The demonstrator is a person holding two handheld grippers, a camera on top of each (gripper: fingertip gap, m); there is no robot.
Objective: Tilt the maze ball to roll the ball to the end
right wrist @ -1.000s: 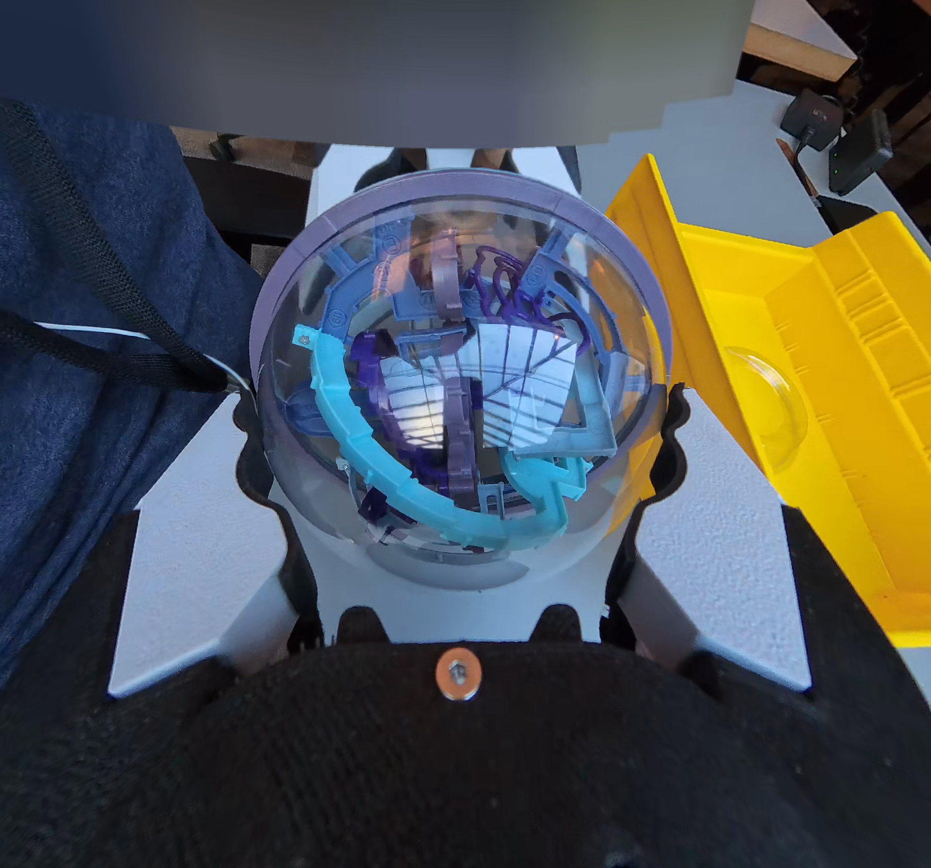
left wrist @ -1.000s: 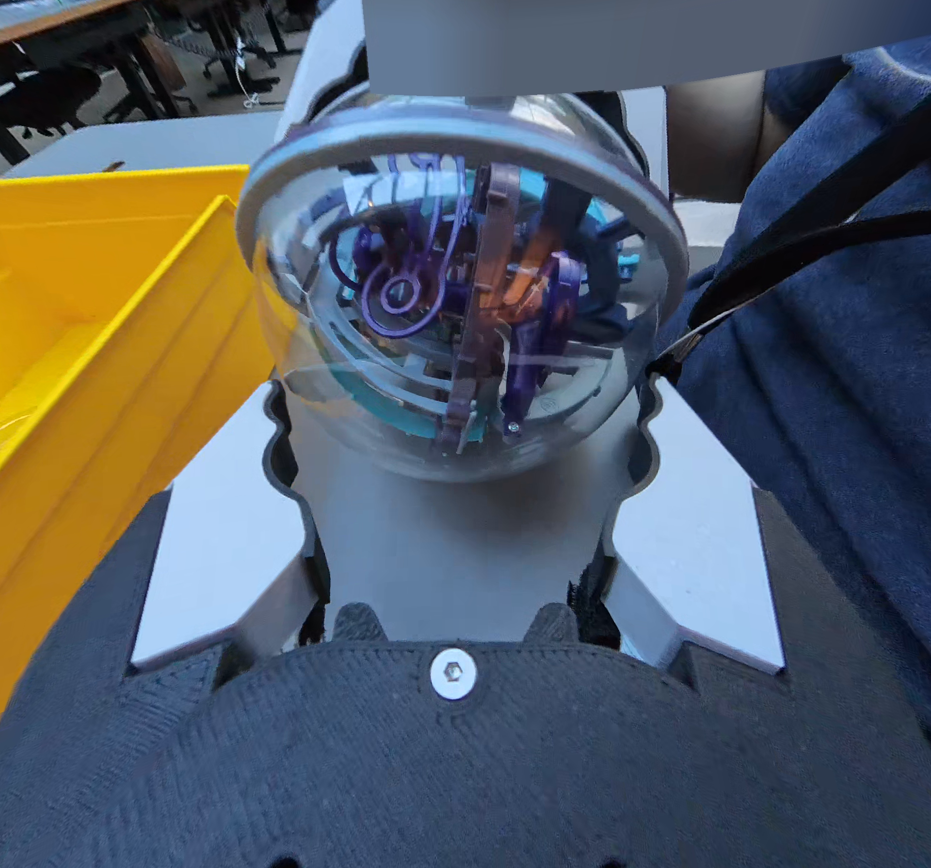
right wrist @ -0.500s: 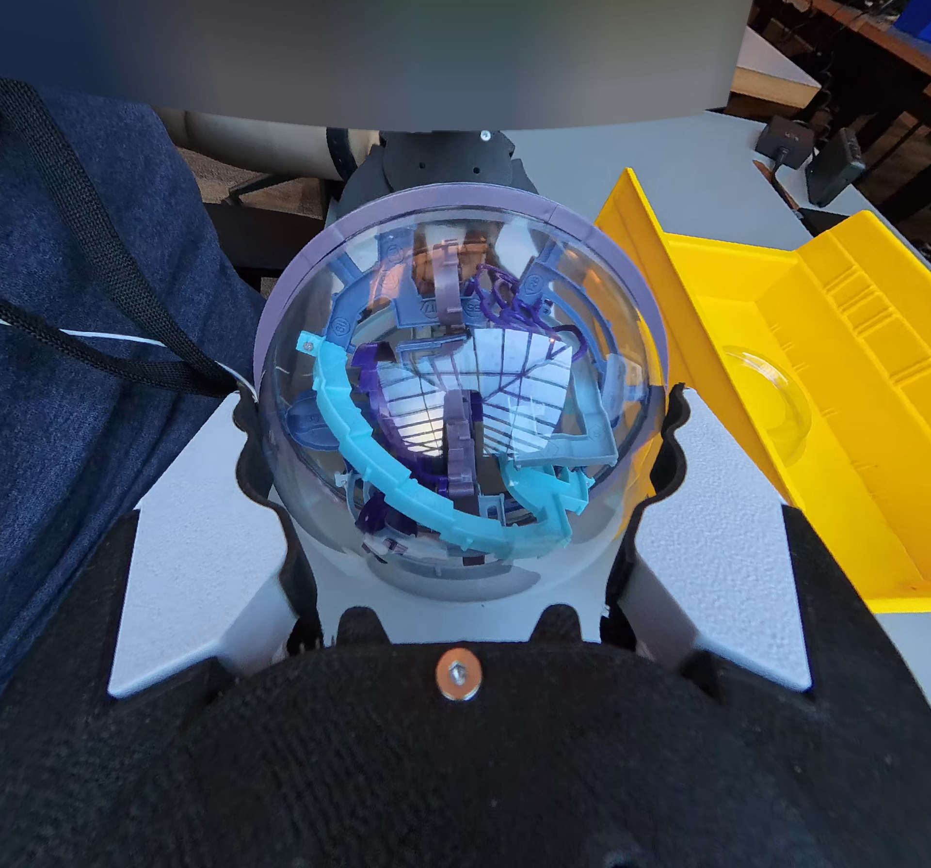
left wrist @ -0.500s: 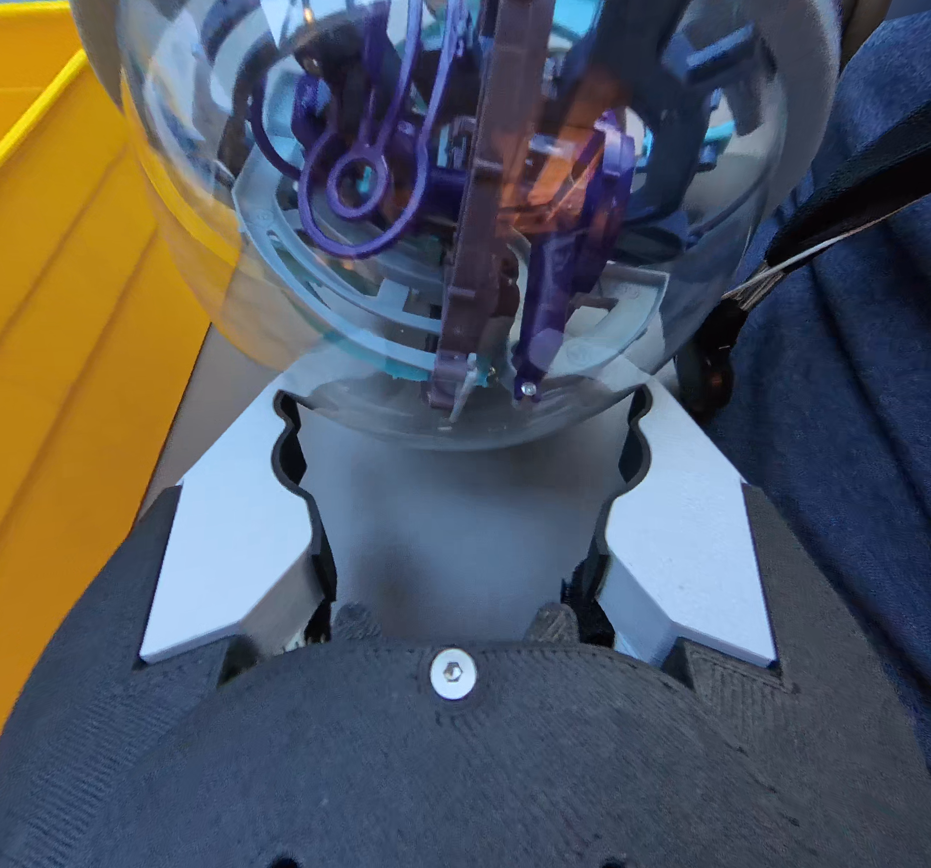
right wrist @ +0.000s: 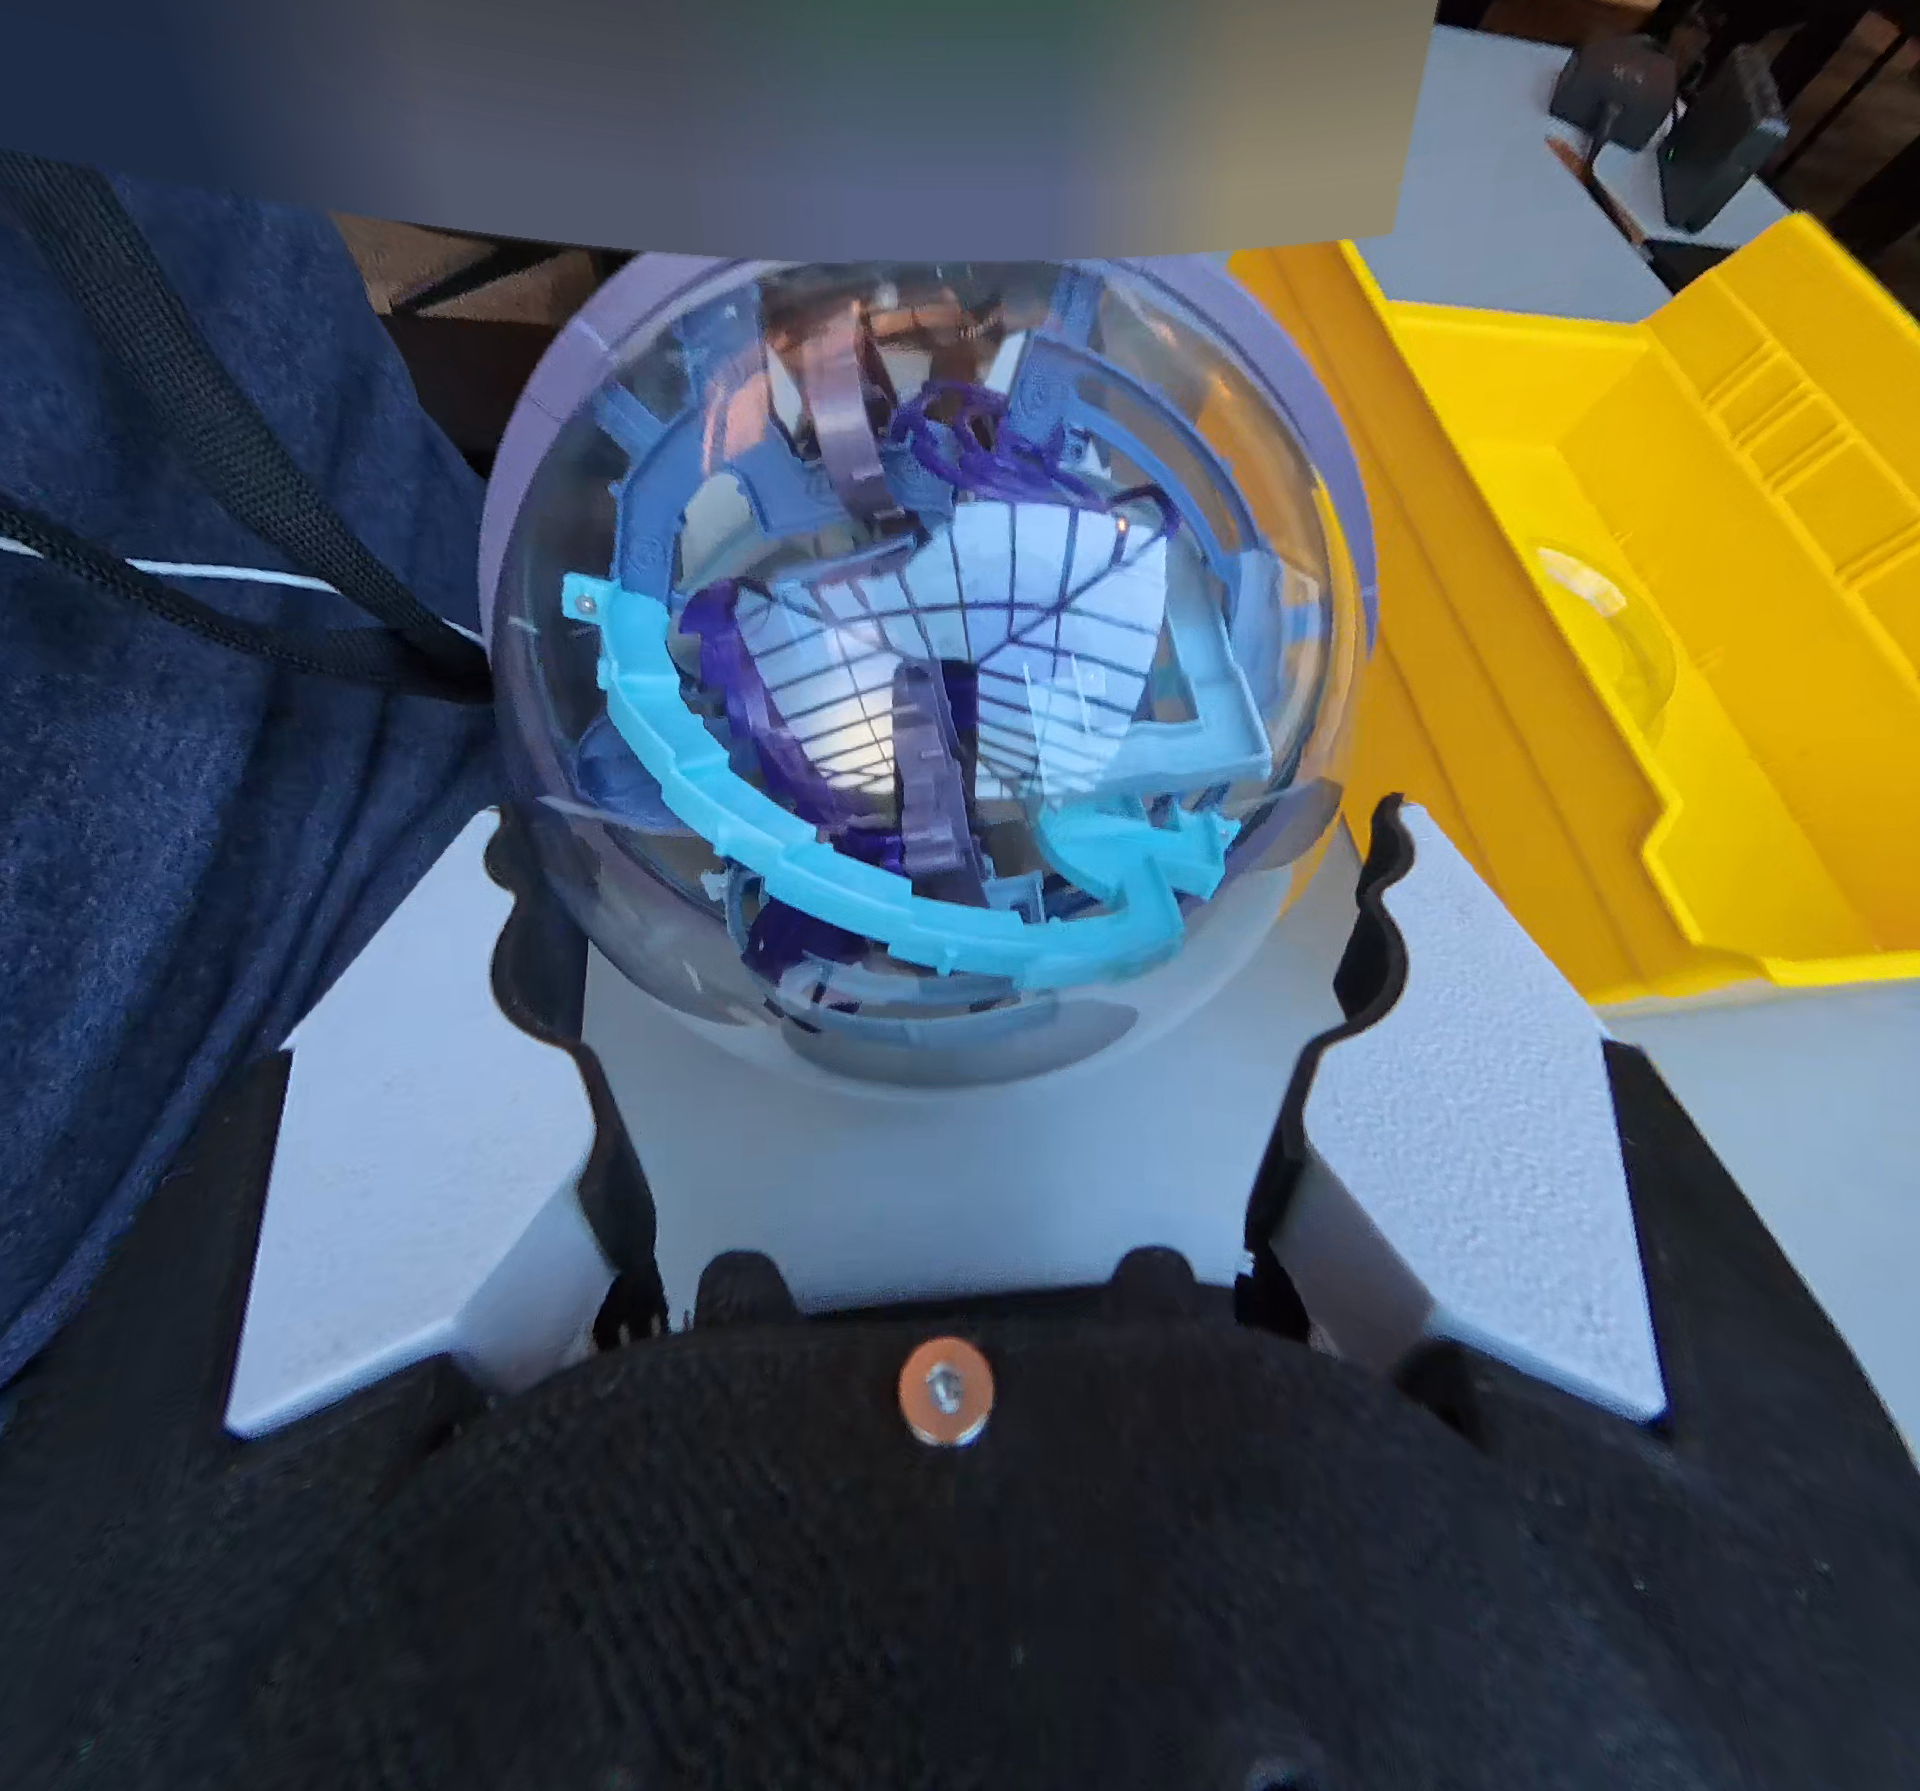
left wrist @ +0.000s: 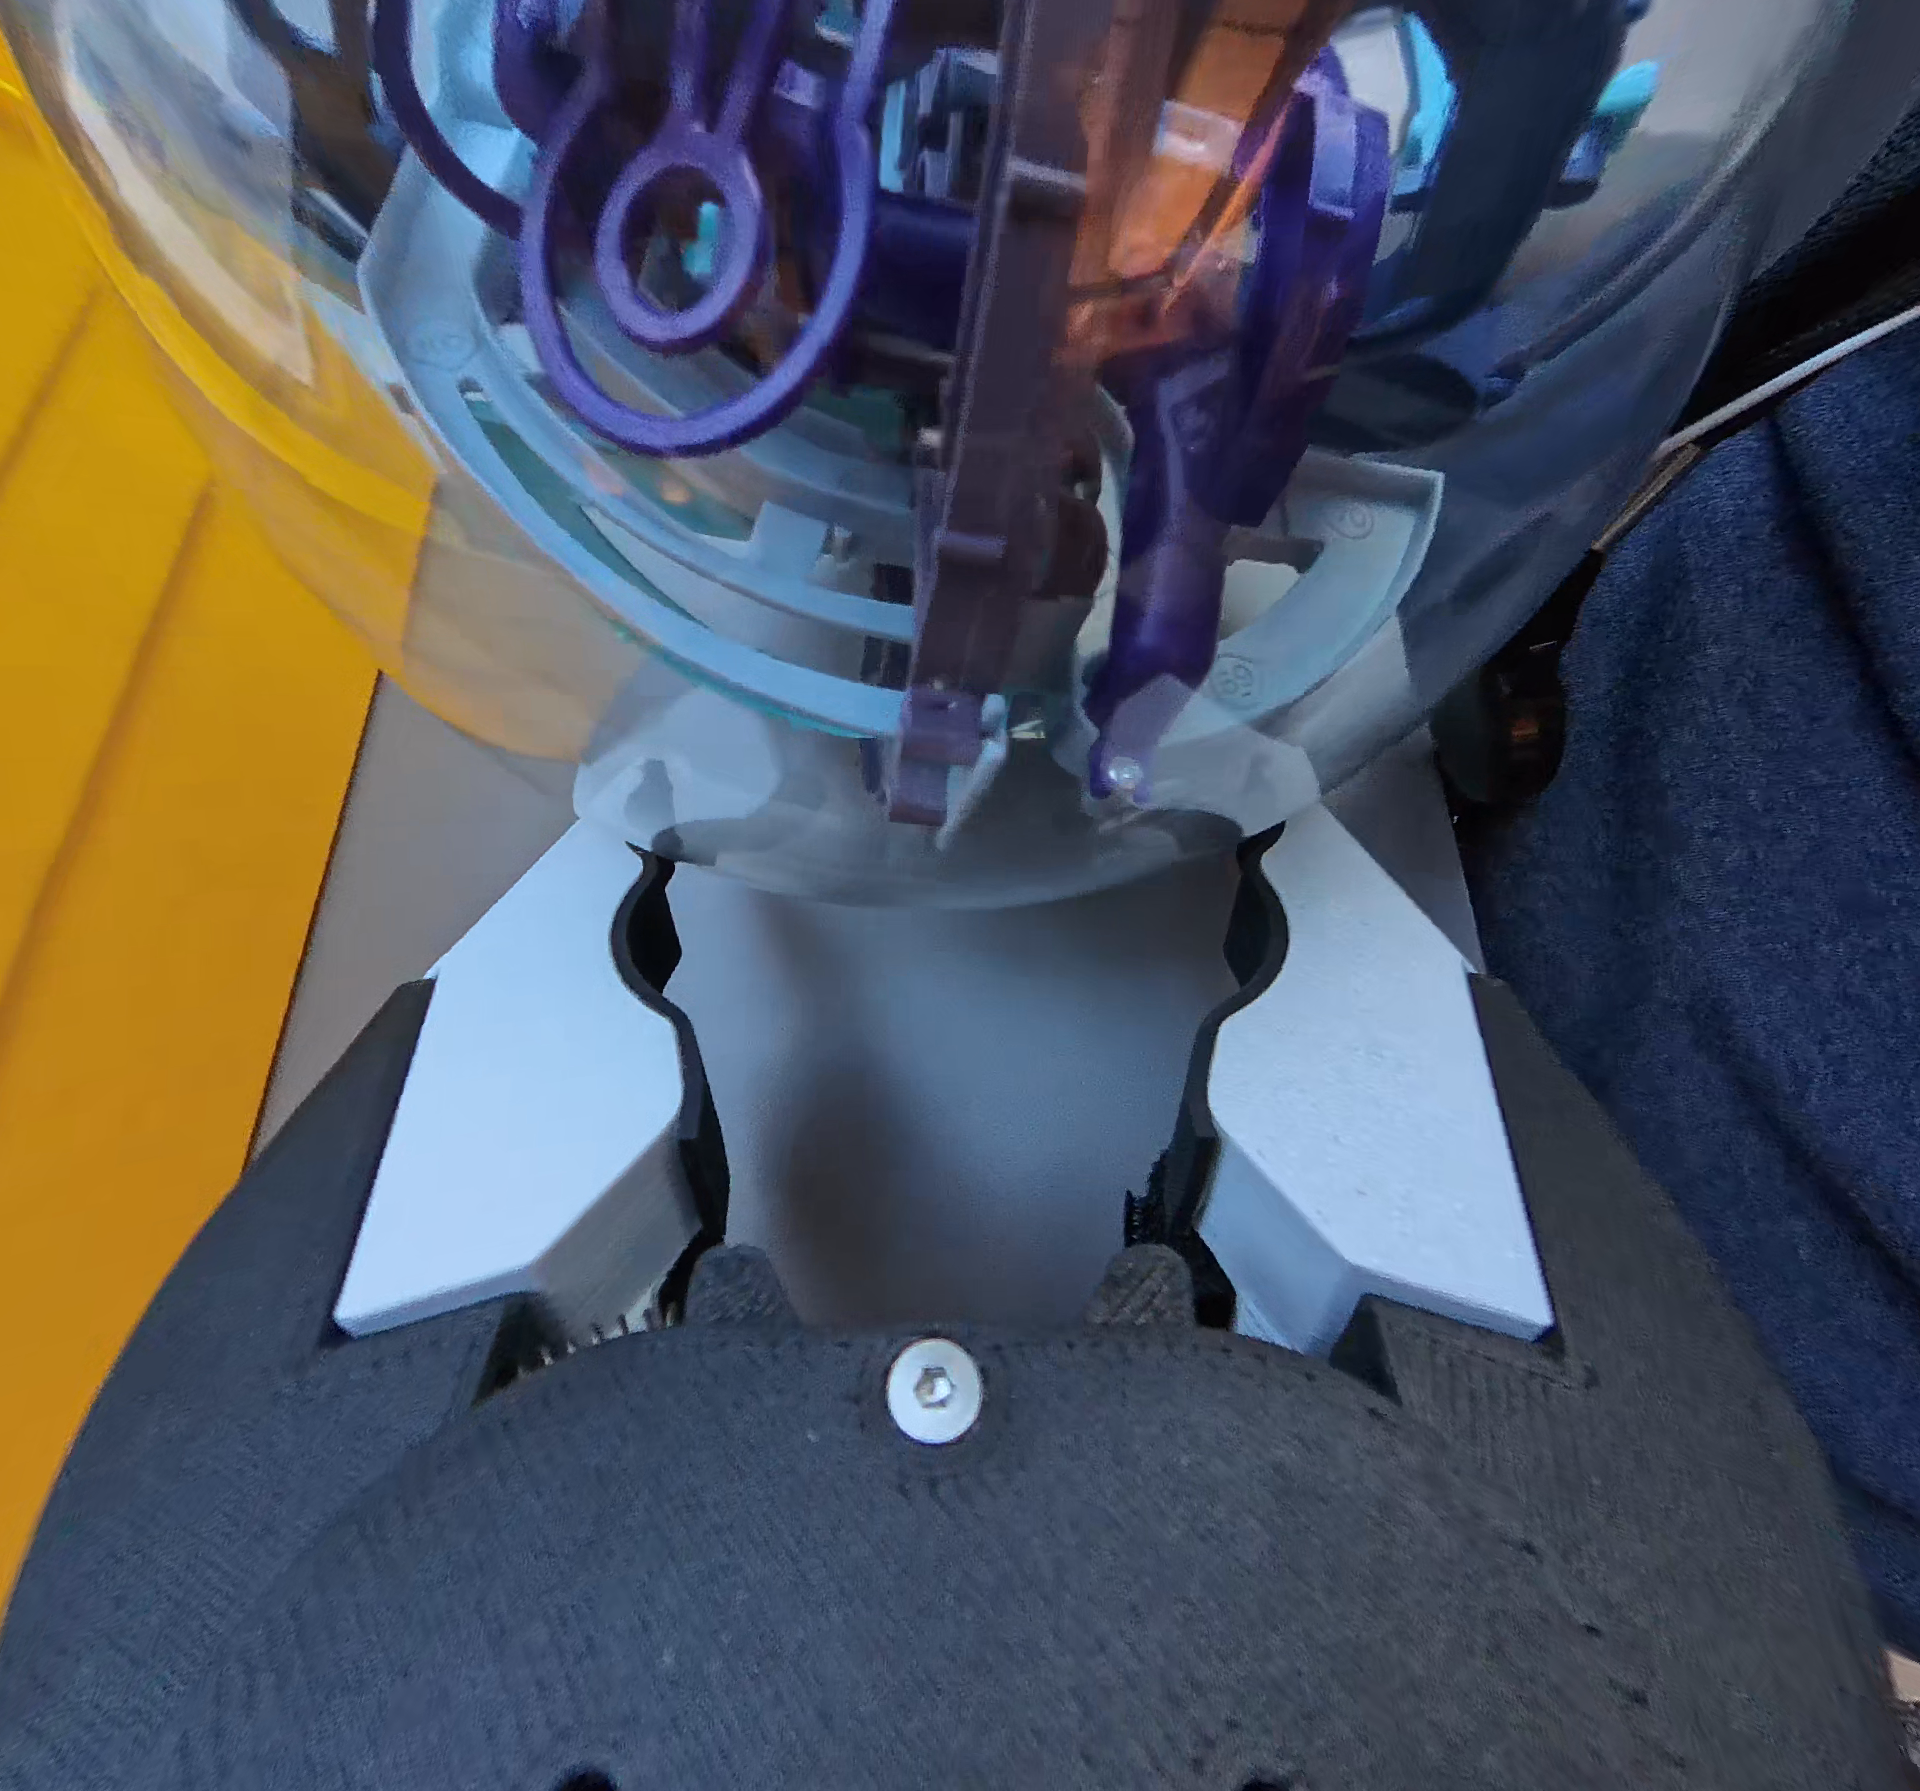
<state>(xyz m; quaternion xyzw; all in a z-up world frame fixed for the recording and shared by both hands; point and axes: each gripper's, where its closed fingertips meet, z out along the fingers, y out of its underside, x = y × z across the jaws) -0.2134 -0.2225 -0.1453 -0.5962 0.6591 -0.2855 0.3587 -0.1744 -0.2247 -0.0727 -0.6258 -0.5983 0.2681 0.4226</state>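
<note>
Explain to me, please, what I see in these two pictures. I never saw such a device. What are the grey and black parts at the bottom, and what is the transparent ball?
There is no robot here. A person holds a two-finger gripper in each hand, and a camera on each gripper looks forward along its fingers. So one picture comes from the left gripper and the other from the right gripper. The grey and black parts are each gripper's own fingers.

The clear sphere is the maze ball, with blue, purple and turquoise tracks inside. It sits between the open fingers of both grippers, one on each side. Whether the pads touch it, I cannot tell.

Beside it, a yellow bin rests on the grey table. The dark blue cloth is the person's clothing.
</note>
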